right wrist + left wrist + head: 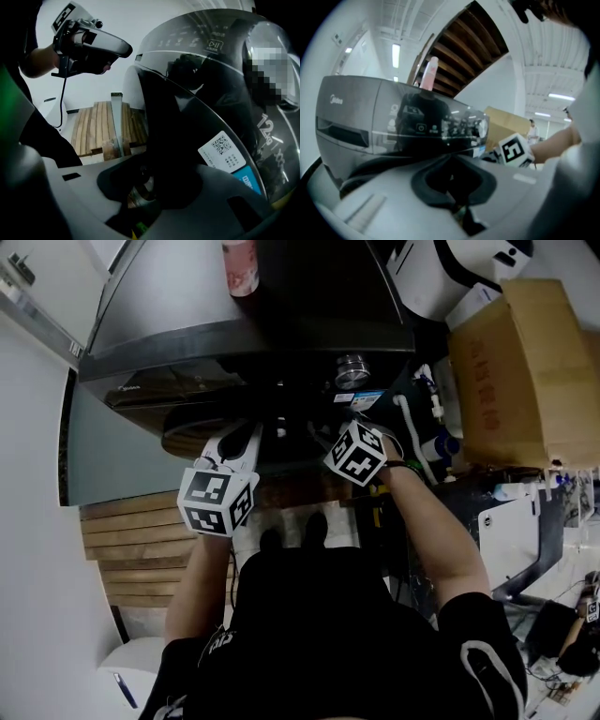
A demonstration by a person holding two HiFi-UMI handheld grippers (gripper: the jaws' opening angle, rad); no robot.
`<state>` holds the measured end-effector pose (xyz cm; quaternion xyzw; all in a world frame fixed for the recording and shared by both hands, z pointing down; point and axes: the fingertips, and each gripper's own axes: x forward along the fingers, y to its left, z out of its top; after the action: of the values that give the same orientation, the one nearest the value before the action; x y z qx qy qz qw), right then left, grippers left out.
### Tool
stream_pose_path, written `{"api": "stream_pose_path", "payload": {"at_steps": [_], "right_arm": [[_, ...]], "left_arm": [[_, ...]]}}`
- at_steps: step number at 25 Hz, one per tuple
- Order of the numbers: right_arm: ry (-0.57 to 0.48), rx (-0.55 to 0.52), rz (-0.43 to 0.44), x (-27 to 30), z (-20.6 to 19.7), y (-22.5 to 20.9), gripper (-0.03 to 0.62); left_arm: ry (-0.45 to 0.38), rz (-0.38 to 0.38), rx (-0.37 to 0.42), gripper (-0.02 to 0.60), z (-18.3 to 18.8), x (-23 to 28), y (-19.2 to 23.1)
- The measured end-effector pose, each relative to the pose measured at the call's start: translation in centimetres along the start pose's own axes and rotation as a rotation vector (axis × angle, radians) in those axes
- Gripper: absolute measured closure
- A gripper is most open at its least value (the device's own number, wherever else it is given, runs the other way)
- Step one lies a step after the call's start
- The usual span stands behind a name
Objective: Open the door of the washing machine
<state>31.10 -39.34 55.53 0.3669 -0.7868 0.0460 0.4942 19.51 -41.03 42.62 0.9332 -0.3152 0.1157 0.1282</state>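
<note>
The dark grey washing machine [234, 324] stands in front of me, its control panel [440, 126] in the left gripper view. Its dark round door [281, 442] bulges out below the panel. My right gripper [349, 427] is at the door's right side. In the right gripper view the door's dark glossy rim [187, 140] runs into the gap of the right gripper [150, 187]; the jaws stand partly apart, with space left beside the rim. My left gripper [249, 433] hovers before the door's left side, jaws shut and empty, level with the panel [451, 164].
A pink bottle [241, 266] stands on the machine's top. A cardboard box [516, 371] and white appliances [450, 268] crowd the right. Wooden slats [131, 549] cover the floor at the left, by a white wall. A person [531, 131] stands far off.
</note>
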Motion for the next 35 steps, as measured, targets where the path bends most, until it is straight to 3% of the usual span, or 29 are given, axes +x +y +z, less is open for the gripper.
{"api": "stream_pose_path", "payload": {"at_steps": [12,22,30,32,35], "right_arm": [[0.004,-0.013,-0.018,0.0,-0.1,-0.2,0.476],[-0.003,0.147,-0.121,0.0,-0.2,-0.3,0.456],[0.025,0.203,-0.171,-0.2,-0.4,-0.5,0.448],[0.022,0.195,-0.151,-0.3,-0.3,-0.1,0.448],[0.015,0.171,0.008,-1.4,-0.8,4.2,0.475]], "left_arm": [[0.007,-0.003,-0.015,0.572,-0.8,-2.1,0.0],[0.001,0.018,-0.025,0.572,-2.2,-5.6,1.4],[-0.021,0.007,-0.041,0.571,-2.4,-8.2,2.7],[-0.022,-0.004,-0.051,0.571,-2.7,-8.7,3.0],[-0.028,-0.011,-0.073,0.571,-3.0,-9.0,3.6]]}}
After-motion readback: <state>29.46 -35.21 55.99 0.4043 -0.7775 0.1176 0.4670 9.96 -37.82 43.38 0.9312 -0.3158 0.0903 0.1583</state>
